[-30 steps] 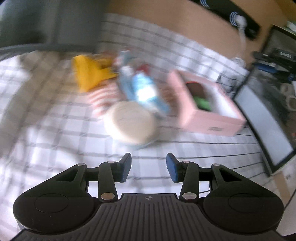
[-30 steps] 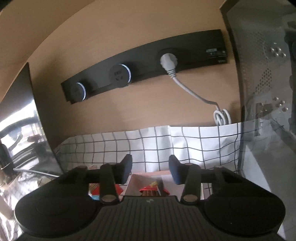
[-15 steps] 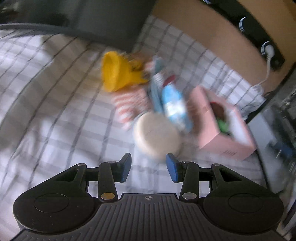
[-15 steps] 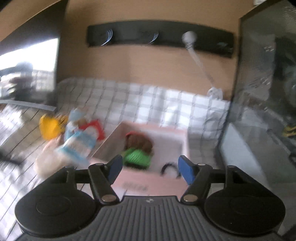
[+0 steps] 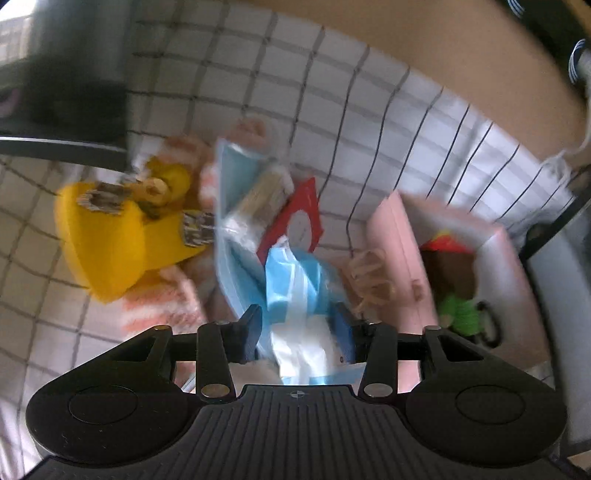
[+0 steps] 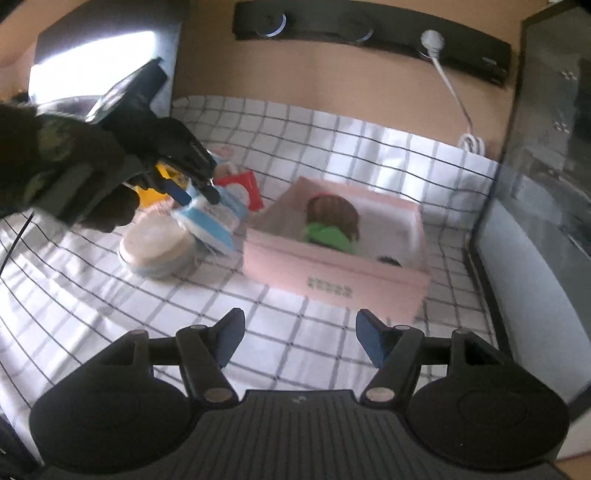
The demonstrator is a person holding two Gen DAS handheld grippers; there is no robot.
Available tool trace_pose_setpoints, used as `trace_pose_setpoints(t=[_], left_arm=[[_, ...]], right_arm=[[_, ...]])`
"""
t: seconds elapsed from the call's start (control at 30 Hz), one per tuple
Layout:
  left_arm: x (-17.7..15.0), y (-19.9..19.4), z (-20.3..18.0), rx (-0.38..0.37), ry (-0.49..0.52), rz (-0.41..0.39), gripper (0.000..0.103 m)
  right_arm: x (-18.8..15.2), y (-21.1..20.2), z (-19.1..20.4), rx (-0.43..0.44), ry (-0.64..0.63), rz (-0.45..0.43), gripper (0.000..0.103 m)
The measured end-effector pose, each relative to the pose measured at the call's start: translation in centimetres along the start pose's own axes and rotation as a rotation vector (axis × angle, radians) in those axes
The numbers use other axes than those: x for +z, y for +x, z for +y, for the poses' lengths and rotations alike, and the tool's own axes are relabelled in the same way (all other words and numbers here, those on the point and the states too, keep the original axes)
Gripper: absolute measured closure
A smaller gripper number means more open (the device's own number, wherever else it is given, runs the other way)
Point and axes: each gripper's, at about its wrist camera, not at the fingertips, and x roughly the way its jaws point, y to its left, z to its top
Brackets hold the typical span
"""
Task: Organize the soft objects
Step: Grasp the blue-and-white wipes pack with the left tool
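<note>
Right claw (image 6: 300,338): hovering low over the white checked cloth on the worktop (image 6: 110,306), tilted gently downward, 2 blue-padded fingers spread wide with nothing between them, just opened wider. Straight ahead, near but apart: open pink cardboard box (image 6: 334,282), holding a brown-haired soft doll in green (image 6: 332,225) and a small dark item at its near right corner.

Left of the box, seen from the right wrist: left claw (image 6: 195,194) gripped in a dark-gloved hand (image 6: 110,177) with a camouflage sleeve, angled steeply down into the pile of soft things.

From the left wrist, blurred: jaws partly spread, just opened wider, straddling the light blue and white plastic pack (image 5: 299,295); pads not clearly pressing on it. Pack lying tilted on the round cream-coloured cushion (image 6: 157,243), touching it.

Farther along, in the pile: flat pale blue packet (image 5: 240,206), red card pack with a round white window (image 5: 299,218), orange-and-white striped cloth (image 5: 162,310), yellow soft toy (image 5: 114,236) at the far left. Pink box just right of the pile.

Beyond: tan wall carrying a black socket strip (image 6: 369,31) with 1 white plug and cable (image 6: 448,77).
</note>
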Motion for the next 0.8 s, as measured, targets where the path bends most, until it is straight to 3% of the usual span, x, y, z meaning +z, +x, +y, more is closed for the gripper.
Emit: trace_pose_setpoints(t=[0.13, 0.3, 0.37, 0.63, 0.8], left_arm=[[0.5, 3.4, -0.9, -0.016, 0.011, 0.089, 0.04], [0.2, 4.4, -1.6, -0.032, 0.011, 0.099, 0.049], [-0.5, 3.6, -1.5, -0.077, 0.009, 0.087, 0.054], [-6.8, -5.0, 0.4, -0.218, -0.03, -0.009, 0.056], [-11.1, -10.7, 4.0, -0.217, -0.122, -0.069, 0.056]], right_arm=[[-1.1, -0.6, -0.9, -0.049, 0.02, 0.034, 0.036], [-2.0, -1.1, -2.4, -0.108, 0.061, 0.047, 0.036], [-2.1, -0.9, -2.8, -0.115, 0.074, 0.048, 0.036], [-0.8, 1.6, -1.4, -0.05, 0.035, 0.053, 0.036], [0.6, 3.4, 1.4, 0.045, -0.037, 0.058, 0.036]])
